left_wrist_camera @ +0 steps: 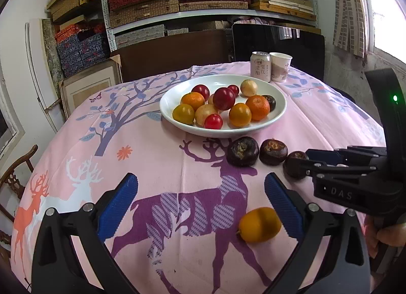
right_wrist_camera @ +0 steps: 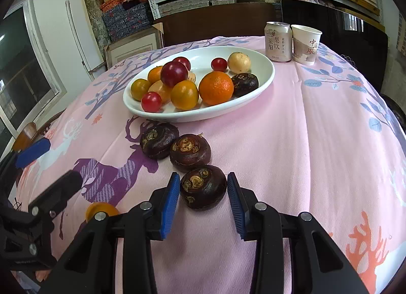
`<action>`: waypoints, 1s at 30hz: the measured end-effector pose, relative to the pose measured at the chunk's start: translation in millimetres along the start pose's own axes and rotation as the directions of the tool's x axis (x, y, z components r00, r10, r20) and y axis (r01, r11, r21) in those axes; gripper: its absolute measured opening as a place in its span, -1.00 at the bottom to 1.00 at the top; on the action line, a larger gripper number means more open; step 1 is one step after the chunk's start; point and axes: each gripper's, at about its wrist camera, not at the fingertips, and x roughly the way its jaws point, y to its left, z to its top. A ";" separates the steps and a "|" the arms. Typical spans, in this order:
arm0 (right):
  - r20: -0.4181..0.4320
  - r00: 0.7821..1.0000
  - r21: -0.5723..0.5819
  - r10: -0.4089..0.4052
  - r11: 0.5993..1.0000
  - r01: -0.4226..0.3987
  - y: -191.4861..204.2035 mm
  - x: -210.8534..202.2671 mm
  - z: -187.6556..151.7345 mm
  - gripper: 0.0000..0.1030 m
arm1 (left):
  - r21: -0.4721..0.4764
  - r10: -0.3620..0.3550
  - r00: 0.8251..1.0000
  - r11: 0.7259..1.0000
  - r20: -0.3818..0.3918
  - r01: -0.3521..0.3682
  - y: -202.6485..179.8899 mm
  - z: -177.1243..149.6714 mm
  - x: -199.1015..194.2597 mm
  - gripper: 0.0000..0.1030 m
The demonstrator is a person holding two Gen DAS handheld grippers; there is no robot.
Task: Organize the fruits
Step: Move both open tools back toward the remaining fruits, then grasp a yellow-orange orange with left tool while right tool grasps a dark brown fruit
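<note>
A white plate point(left_wrist_camera: 175, 91) point(right_wrist_camera: 264, 60) holds several fruits: red, orange and yellow ones plus one dark water chestnut point(right_wrist_camera: 244, 83). Three more water chestnuts lie in a row on the pink cloth in front of it point(right_wrist_camera: 158, 140) point(right_wrist_camera: 190, 152). My right gripper point(right_wrist_camera: 203, 179) point(left_wrist_camera: 304, 160) is shut on the nearest water chestnut point(right_wrist_camera: 203, 188) point(left_wrist_camera: 294, 166), a blue pad against each side. My left gripper point(left_wrist_camera: 200, 179) point(right_wrist_camera: 50, 167) stands open just above the cloth. A small yellow-orange fruit point(left_wrist_camera: 258, 224) point(right_wrist_camera: 101, 209) lies beside its right finger, not gripped.
A drink can point(left_wrist_camera: 260, 67) point(right_wrist_camera: 277, 41) and a paper cup point(left_wrist_camera: 280, 67) point(right_wrist_camera: 305, 44) stand behind the plate at the table's far edge. A dark chair back and shelves of boxes rise beyond. The cloth right of the plate is bare.
</note>
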 end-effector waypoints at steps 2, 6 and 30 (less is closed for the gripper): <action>0.000 1.000 0.002 0.001 1.000 -0.001 -0.1 0.3 0.9 -0.23 | 0.003 0.003 1.000 1.000 -0.002 -0.003 -0.3 -2.4 -1.0 0.91; 0.001 1.000 0.011 0.001 1.000 -0.001 -0.6 3.7 4.0 -0.20 | 0.000 -0.003 1.000 1.000 -0.018 0.003 0.7 -8.3 -2.9 0.91; -0.011 1.000 0.013 -0.009 1.000 0.010 -6.3 -2.7 -1.9 -0.23 | -0.003 -0.224 0.961 0.974 -0.163 0.227 -17.2 -23.8 18.5 0.65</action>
